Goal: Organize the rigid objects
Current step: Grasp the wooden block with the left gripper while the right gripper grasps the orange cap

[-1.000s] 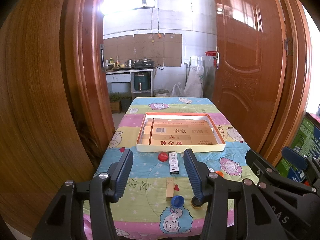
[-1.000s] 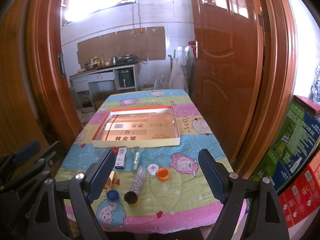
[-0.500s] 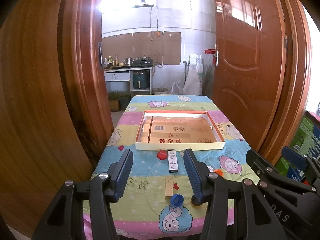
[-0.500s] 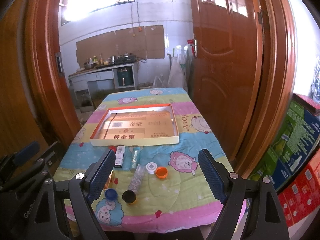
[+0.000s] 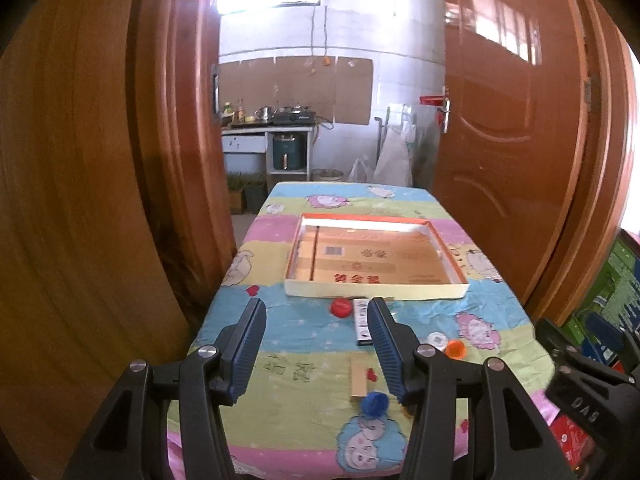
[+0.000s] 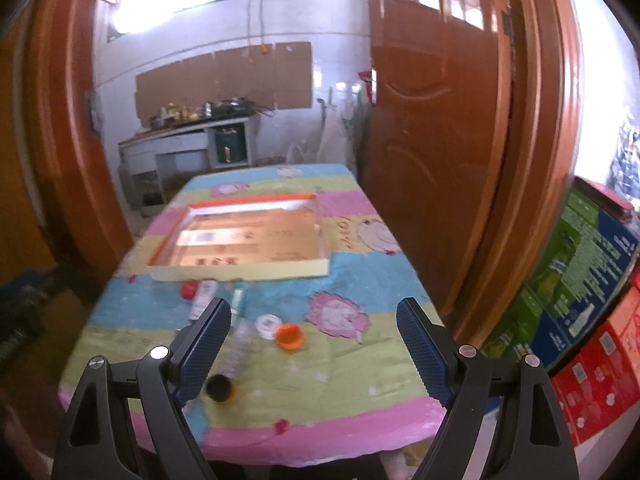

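Note:
My left gripper (image 5: 315, 306) is open and holds nothing, above the near end of the table (image 5: 304, 332). Beyond its tips lie a red cap (image 5: 340, 307) and a white stick-shaped box (image 5: 362, 320). Nearer lie a wooden block (image 5: 358, 380) and a blue cap (image 5: 374, 403). My right gripper (image 6: 314, 304) is open wide and empty. Between its fingers I see a white cap (image 6: 267, 324) and an orange cap (image 6: 290, 336). A clear bottle (image 6: 236, 344) with a dark end lies by its left finger. A shallow orange-rimmed tray (image 5: 376, 292) lies mid-table, with only flat printed cardboard inside.
Brown wooden doors (image 5: 512, 152) flank the table closely on both sides. Green and red cartons (image 6: 580, 280) are stacked at the right. A small tube (image 6: 239, 298) lies before the tray. A kitchen counter (image 5: 268, 128) stands behind. The right view is blurred.
The table's objects have slid slightly right in the left view and left in the right view, which has become blurred. Both grippers stay open the same width.

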Demonstrator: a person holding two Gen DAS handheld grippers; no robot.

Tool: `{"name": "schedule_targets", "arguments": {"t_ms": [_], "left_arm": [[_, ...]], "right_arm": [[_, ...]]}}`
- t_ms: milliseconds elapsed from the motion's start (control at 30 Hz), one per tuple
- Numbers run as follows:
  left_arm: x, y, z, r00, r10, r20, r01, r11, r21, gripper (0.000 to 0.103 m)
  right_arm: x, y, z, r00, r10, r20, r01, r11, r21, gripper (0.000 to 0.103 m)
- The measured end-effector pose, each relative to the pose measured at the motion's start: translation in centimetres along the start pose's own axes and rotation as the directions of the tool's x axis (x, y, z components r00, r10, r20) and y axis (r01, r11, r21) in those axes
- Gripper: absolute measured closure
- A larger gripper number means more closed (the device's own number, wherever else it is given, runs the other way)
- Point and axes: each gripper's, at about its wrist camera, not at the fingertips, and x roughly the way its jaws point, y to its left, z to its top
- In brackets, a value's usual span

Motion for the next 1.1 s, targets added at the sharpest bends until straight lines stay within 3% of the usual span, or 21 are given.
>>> {"name": "schedule_targets", "arguments": {"t_ms": [133,333,500,567,900,1100], "left_arm": [[2.2,0.9,-0.6,0.999,-0.007,-0.031,0.007,1.000,0.004,0.050],[7.0,0.0,-2.5,0.980,-0.121,-0.160,0.124,0.992,0.009,0.050],[10.8,-2.2,-3.7,0.960,-0.116,-0.256,0.138,0.988,0.070,0.050],[12.4,-2.2,-4.3,0.950,-0.073,-0.304,0.117,0.984,0.131,0.050],[15.9,-3.6,-6.6,0.890,-0.161,-0.426,0.206,0.977,0.060,0.078],[16.0,-3.3,-6.7,0.892,-0.182,-0.415,0.217,0.975,0.039,0.084]], "right_arm": [[2.1,-1.3,-1.3,0.999,-0.022,-0.047,0.022,1.000,0.003,0.017],[5.6,-1.9,-3.0,0.990,0.022,-0.136,-0.020,1.000,0.014,0.017],[7.7,-1.7,-3.7,0.982,0.068,-0.177,-0.066,0.998,0.020,0.017],[8.5,-1.5,-3.9,0.979,0.078,-0.188,-0.076,0.997,0.018,0.017],[11.5,-1.3,-5.0,0.968,0.089,-0.236,-0.104,0.993,-0.054,0.017],[13.1,-1.0,-5.5,0.959,0.119,-0.256,-0.145,0.986,-0.085,0.021]]}}
